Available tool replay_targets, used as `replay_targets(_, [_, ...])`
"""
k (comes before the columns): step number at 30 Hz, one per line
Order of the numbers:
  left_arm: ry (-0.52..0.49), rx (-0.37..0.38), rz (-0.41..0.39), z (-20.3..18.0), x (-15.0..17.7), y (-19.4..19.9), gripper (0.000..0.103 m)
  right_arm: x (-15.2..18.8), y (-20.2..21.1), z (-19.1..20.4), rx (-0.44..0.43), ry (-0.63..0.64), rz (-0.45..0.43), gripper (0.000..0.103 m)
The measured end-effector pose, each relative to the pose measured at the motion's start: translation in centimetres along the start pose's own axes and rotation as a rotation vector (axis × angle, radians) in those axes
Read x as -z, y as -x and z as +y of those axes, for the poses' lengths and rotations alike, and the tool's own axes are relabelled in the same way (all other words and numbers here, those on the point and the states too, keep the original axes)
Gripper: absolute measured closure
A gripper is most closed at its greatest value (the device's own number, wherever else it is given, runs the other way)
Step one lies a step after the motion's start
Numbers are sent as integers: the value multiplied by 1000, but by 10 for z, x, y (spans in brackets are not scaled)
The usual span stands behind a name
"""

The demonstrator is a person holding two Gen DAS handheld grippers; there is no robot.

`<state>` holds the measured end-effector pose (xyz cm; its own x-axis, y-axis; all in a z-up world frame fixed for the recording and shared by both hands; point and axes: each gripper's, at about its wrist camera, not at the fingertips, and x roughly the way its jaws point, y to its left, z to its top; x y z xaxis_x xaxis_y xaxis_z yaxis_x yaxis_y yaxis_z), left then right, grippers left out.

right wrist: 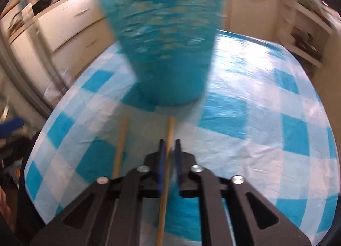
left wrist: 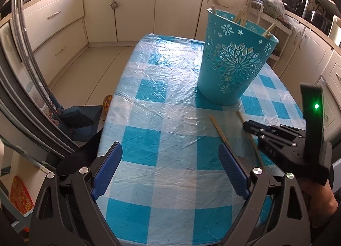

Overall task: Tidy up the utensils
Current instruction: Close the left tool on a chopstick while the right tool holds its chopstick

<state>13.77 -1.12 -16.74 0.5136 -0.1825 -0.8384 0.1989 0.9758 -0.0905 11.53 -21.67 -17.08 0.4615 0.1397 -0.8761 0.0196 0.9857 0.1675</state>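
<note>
- Table (left wrist: 170,118): covered with a blue-and-white checked plastic cloth, creased and glossy; cream kitchen cabinets (left wrist: 136,7) stand behind it.
- Teal bucket (left wrist: 234,60): perforated flower pattern, standing upright on the cloth toward the far right part of the table; in the right wrist view it is blurred and fills the upper middle (right wrist: 168,43).
- Chopsticks in bucket (left wrist: 240,17): several pale wooden sticks lean inside, tips showing above the rim.
- Loose chopstick (left wrist: 219,127): lies flat on the cloth just in front of the bucket's base, apart from both grippers; seen also at the left of the right wrist view (right wrist: 121,146).
- Held chopstick (right wrist: 167,160): runs lengthwise between the blue pads, its far end pointing at the bucket's base; in the left wrist view it passes under the black fingers (left wrist: 254,146).
- Right gripper (right wrist: 169,146): jaws drawn almost together, clamped on the held chopstick; low over the cloth, near the bucket (left wrist: 247,125).
- Left gripper (left wrist: 170,156): jaws spread wide, nothing between the blue pads (left wrist: 108,169); hovering over bare cloth, well short of the bucket.
- Person's hand (left wrist: 317,199): partly visible at the right edge, gripping the right tool.
</note>
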Motion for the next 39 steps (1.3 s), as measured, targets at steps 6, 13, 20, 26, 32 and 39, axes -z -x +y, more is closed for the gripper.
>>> replay_targets(6, [-89, 23, 59, -39, -8, -34, 15, 29, 22, -42, 24, -236, -65, 98])
replay_targets(13, [-144, -37, 131, -75, -13, -80, 34, 47, 30, -63, -55, -276, -105, 97])
replay_targets(20, [-250, 74, 119, -88, -15, -84, 84, 39, 33, -57, -83, -258, -102, 90])
replay_targets(26, [-448, 250, 124, -87, -13, -83, 96, 33, 33, -54, -67, -193, -67, 90])
replay_targets(32, [-468, 179, 146, -79, -13, -80, 94, 26, 28, -45, -26, -123, -44, 90])
replay_targets(39, [-450, 91, 137, -81, -19, -82, 60, 23, 26, -42, 2, -72, -21, 90])
